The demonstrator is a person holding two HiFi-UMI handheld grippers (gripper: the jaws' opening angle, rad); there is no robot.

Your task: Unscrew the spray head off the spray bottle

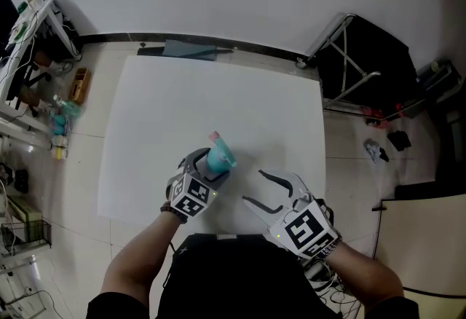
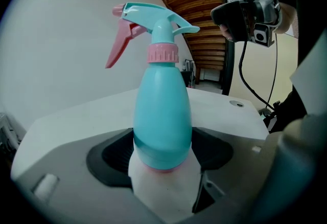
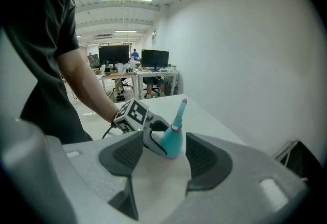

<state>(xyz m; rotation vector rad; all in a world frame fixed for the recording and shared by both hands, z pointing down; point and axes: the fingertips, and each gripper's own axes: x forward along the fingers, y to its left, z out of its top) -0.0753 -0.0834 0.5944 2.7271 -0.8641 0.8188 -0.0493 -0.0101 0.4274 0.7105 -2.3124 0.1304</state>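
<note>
1. Spray bottle (image 2: 162,115), near the table's front edge: you see a body of smooth teal plastic with a soft sheen.
2. Spray head (image 2: 156,16): the same teal plastic; its trigger (image 2: 118,46) is smooth pink plastic.
3. Collar (image 2: 163,54): pink plastic, ribbed all round.
4. Table (image 1: 160,113): white top, matt and smooth.
5. Your left gripper (image 1: 207,168) and right gripper (image 1: 253,186): matt grey plastic shells; the pads (image 3: 122,154) are dark and finely ribbed.
6. Marker cube (image 1: 191,196): matt black-and-white faces.
7. Floor (image 1: 349,157): pale tiles, faintly glossy.
8. Frame (image 1: 349,55) off the table's right edge: shiny metal tube.
9. Slatted panel (image 2: 196,8): brown wood, lightly lustrous.
</note>
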